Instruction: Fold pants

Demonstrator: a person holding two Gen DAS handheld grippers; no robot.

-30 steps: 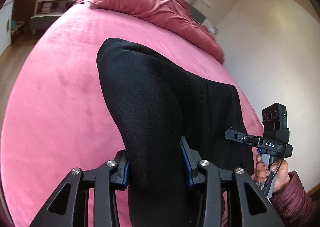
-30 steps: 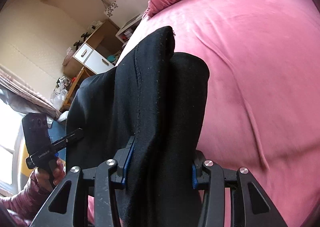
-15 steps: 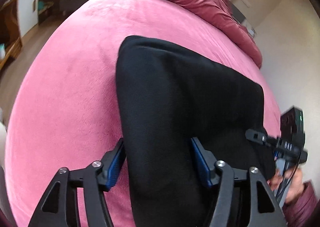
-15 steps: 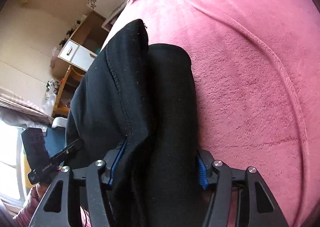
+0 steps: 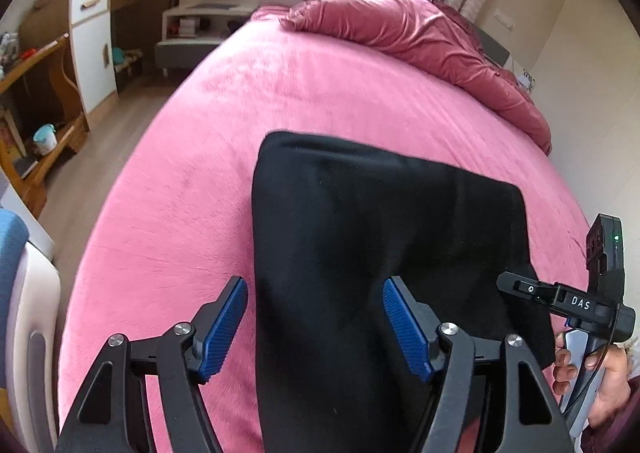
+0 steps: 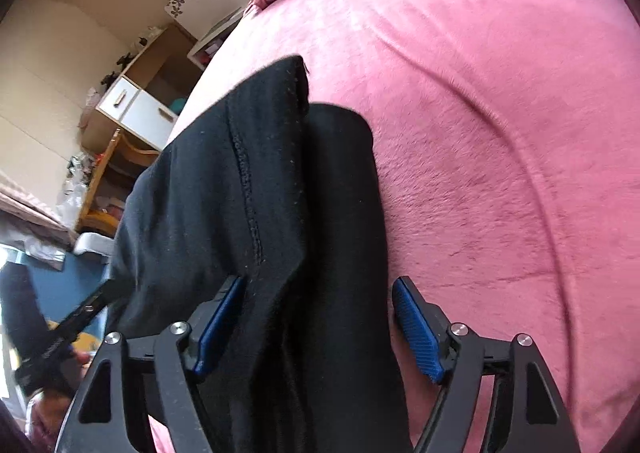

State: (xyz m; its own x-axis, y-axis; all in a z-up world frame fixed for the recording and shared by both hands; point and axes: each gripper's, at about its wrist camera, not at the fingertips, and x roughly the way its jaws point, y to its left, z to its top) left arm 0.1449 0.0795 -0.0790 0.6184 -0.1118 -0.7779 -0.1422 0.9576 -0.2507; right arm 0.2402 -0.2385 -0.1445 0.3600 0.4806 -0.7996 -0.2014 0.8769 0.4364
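Note:
Black pants (image 5: 372,229) lie folded on the pink bed (image 5: 192,181), running from the near edge toward the middle. My left gripper (image 5: 316,313) is open, its blue pads (image 5: 224,325) standing apart on both sides of the near end of the cloth. In the right wrist view the pants (image 6: 256,181) show a stitched seam and a folded layer. My right gripper (image 6: 320,317) is open too, with a gap between its right pad (image 6: 416,329) and the cloth. The right gripper's body (image 5: 592,305) shows at the pants' right edge in the left wrist view.
A crumpled pink duvet (image 5: 400,37) lies across the head of the bed. Wooden shelves and a white cabinet (image 5: 92,45) stand left of the bed, past a strip of wood floor (image 5: 120,125). A cream wall (image 5: 592,101) runs along the right.
Both grippers have opened and let go of the pants. The raised cloth has dropped and now lies flatter on the bed. Both cameras have pulled back a little.

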